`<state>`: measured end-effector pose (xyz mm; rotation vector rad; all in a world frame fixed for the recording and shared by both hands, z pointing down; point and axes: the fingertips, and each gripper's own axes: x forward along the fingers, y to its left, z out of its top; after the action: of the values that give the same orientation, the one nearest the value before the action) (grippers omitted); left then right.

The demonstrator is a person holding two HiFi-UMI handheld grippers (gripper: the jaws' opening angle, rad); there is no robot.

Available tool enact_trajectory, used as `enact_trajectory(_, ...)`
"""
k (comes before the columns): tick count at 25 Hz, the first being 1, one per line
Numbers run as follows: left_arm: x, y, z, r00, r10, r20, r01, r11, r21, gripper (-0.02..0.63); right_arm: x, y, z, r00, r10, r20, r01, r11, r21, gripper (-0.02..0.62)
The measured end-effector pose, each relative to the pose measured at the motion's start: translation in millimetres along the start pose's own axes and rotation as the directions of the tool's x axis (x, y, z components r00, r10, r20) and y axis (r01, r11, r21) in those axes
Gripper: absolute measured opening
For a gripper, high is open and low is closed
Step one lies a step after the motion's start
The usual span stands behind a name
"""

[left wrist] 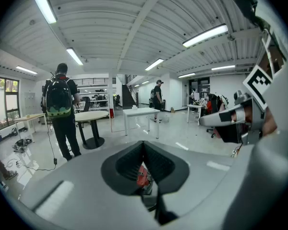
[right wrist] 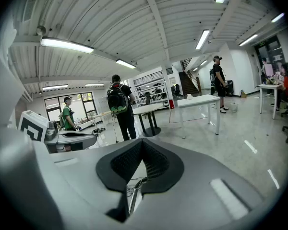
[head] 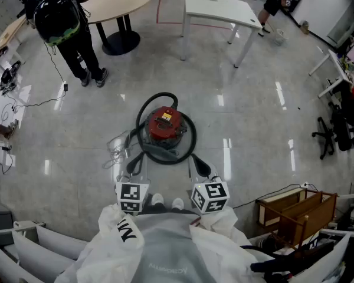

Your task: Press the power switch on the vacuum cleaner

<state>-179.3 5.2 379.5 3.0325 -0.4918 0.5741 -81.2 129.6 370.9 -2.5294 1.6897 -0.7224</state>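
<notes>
Head view: one round red canister vacuum cleaner (head: 164, 125), standing on the glossy grey floor (head: 253, 117) just beyond the person's feet, centre of scene, with a black corrugated hose (head: 192, 138) looped around it. A small yellow-and-grey patch on its top may be the power switch; too small to confirm. Left gripper (head: 137, 165): jaws pressed together at the tips, holding nothing, near side of the canister and apart from it. Right gripper (head: 202, 168): likewise closed and empty, just right of the hose loop. Both are level and neither touches the vacuum. Task judged not yet begun. Risks: a closed tip may skid off the domed lid if it lands off-centre. It may also snag the hose on descent, or push the canister away across the floor rather than depress the switch.
</notes>
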Motion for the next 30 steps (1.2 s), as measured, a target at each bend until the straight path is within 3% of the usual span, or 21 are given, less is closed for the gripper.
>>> enact_trajectory(14,6,-2,3,1.000,0.004,-0.013,-0.004,1.000,0.002,0.000,1,-7,2,1.000,0.008,0.001,-0.008,1.000,0.028,0.000)
enact_trajectory(30,31,-30,6,0.999,0.029,-0.017,-0.029,0.999,0.028,0.000,-12,-57,3,1.000,0.005,0.027,-0.006,0.998,0.056,0.000)
